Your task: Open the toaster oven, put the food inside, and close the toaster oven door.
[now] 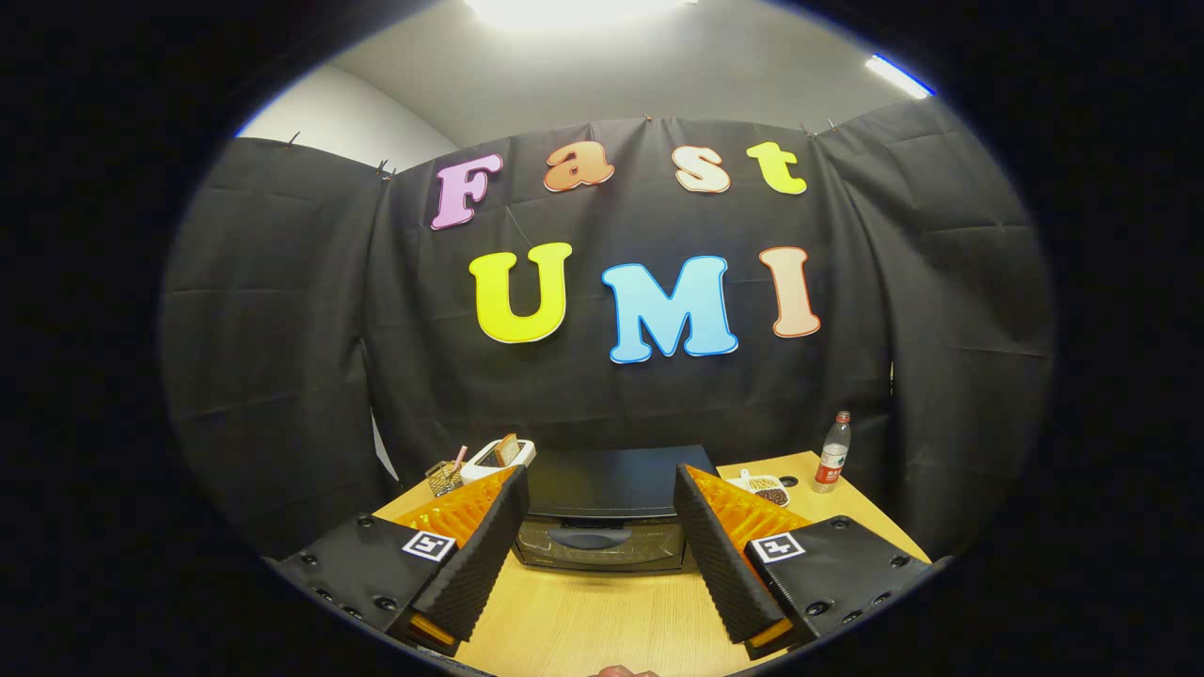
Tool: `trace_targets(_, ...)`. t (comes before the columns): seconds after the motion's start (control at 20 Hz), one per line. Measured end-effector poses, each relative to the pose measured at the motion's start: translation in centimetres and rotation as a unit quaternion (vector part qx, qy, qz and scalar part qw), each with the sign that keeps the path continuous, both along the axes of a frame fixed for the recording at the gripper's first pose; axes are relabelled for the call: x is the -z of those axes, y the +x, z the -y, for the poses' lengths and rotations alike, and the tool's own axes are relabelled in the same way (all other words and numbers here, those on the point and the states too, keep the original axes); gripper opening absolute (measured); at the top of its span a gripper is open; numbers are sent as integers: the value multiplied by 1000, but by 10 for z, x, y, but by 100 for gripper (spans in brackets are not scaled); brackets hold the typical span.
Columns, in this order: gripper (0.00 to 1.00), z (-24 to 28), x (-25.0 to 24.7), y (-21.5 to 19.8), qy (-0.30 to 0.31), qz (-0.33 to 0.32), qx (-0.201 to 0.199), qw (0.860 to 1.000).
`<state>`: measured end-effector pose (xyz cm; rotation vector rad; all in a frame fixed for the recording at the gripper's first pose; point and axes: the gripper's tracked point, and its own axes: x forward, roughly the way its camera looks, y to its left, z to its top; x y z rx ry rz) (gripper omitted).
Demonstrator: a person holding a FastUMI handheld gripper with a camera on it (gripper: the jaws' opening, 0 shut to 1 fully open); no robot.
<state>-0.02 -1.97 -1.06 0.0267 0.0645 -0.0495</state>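
The tongs point(602, 545) stand wide apart above a pale wood-grain counter point(602, 621), clamped on nothing. Each finger is a wedge-shaped slab whose inner face is covered in ribbed, corrugated foam, and each carries a small square printed marker on its flat top.

Just ahead of the fingers, framed in the gap between them, sits the toaster oven point(604, 512). It is a low, boxy appliance with a smooth, matte dark top and a glossy glass door on its front. The door is closed, and a curved, recessed handle runs across its upper middle.

Behind the left finger, near the back left corner of the counter, a white rectangular holder point(499, 456) carries a brown slice-shaped piece standing upright in it; I cannot tell what it is made of. Beside that is a small wire-mesh basket point(442, 478) with a thin pinkish stick leaning out of it.

Beyond the right finger lies a shallow white dish point(764, 489) holding small dark and tan pieces of food. Further right, near the back edge of the counter, a clear plastic bottle point(832, 453) with a red cap and a red label stands upright, well apart from the oven.
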Motion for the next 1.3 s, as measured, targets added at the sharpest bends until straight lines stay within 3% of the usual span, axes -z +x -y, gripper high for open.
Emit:
trace_targets(0.55, 97, 11, 11, 14, 11, -25, 29, 999)
trace_targets(1.3, 98, 7, 78, 91, 30, -146, 41, 988)
